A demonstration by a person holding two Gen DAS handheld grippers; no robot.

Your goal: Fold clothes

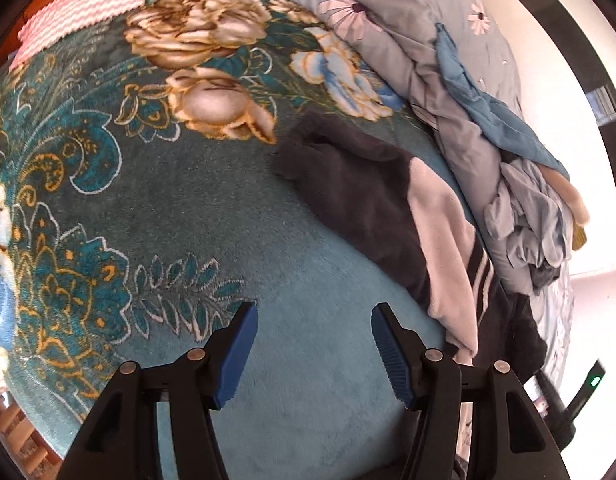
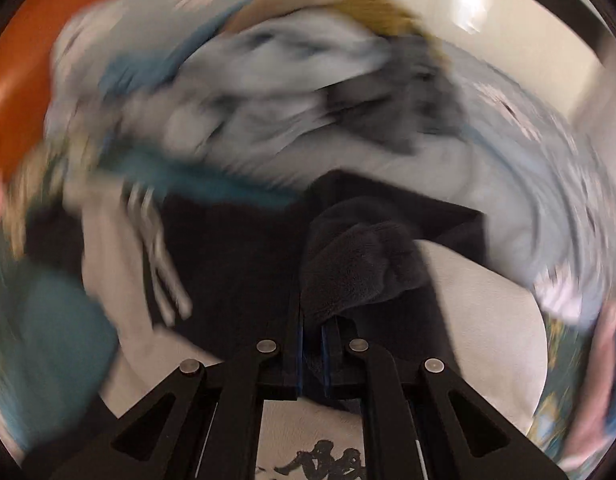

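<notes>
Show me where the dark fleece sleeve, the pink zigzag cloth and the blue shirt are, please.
dark fleece sleeve (image 1: 340, 184): left wrist view, on its middle, lying on the teal blanket.
pink zigzag cloth (image 1: 72, 12): left wrist view, on its striped centre.
blue shirt (image 1: 488, 112): left wrist view, on its crumpled middle.

Left gripper (image 1: 314, 328) hangs over the blanket (image 1: 168, 208), jaws apart with nothing between them. The fleece top (image 1: 360, 200) lies on the blanket, ahead and to the right of that gripper. Beyond the top, further right, a quilt (image 1: 396, 20) runs along the blanket's edge with a heap of clothes (image 1: 528, 224) on it. A towel (image 1: 76, 12) sits at the blanket's far left corner. Right gripper (image 2: 312, 332) has a bunch of the fleece top (image 2: 356, 264) between its 2 fingers, the heap behind it
</notes>
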